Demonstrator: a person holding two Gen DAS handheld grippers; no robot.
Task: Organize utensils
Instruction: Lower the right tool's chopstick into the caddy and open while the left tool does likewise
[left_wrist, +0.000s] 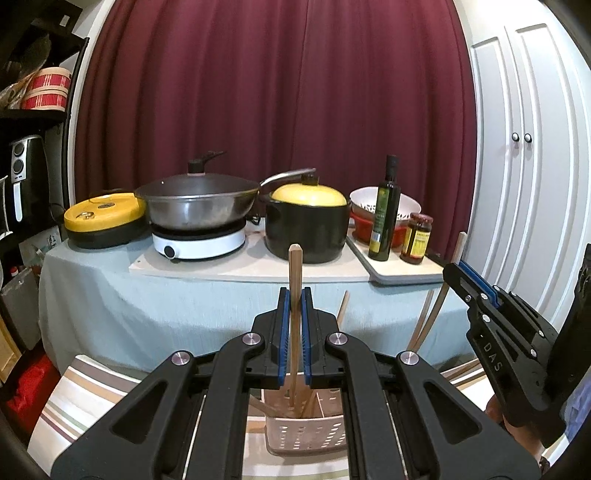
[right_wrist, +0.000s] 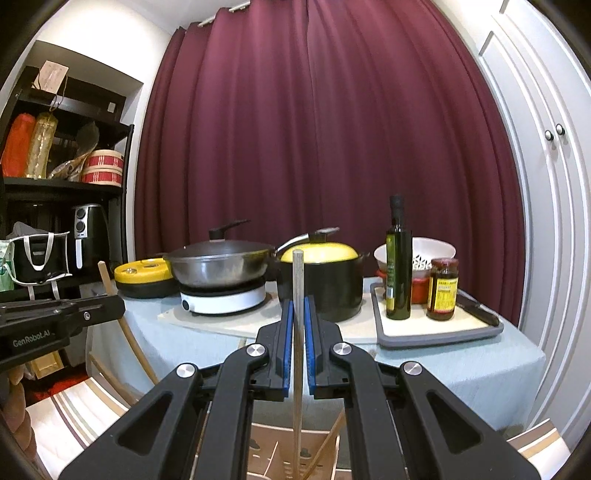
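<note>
The left gripper (left_wrist: 294, 295) stands with its blue-padded fingers (left_wrist: 282, 332) drawn narrow around an upright wooden chopstick (left_wrist: 294, 314); the stick's squared top rises past the fingertips toward 12 o'clock and its lower end drops into a pale perforated utensil holder (left_wrist: 306, 432) at 6 o'clock. Whether the pads actually press the wood cannot be told, as a thin gap shows on each side. More chopsticks lean inside the holder, and further sticks (left_wrist: 432, 317) slant up at 3 o'clock, just beside the right gripper seen side-on (left_wrist: 466, 275).

In the right wrist view the right gripper (right_wrist: 298, 306) likewise has its fingers (right_wrist: 287, 343) set narrow about a second upright chopstick (right_wrist: 297, 332), round-ended at the top, running down to a beige slotted holder (right_wrist: 266, 454) at 6 o'clock where another stick leans at 5 o'clock. Contact here is also uncertain. The left gripper's black body shows at 9 o'clock with a chopstick (right_wrist: 105, 277) rising behind it.

Both holders sit on a striped cloth (left_wrist: 74, 398). Beyond, at 12 o'clock, a table with a light blue tablecloth (left_wrist: 147, 306) carries a lidded wok (left_wrist: 197, 201) on a white induction hob (left_wrist: 199, 242), a black pot with a yellow lid (left_wrist: 308, 218), an olive oil bottle (left_wrist: 386, 210), a sauce jar (left_wrist: 417, 238) and a yellow-topped appliance (left_wrist: 105, 218), before a maroon curtain (left_wrist: 277, 92)
</note>
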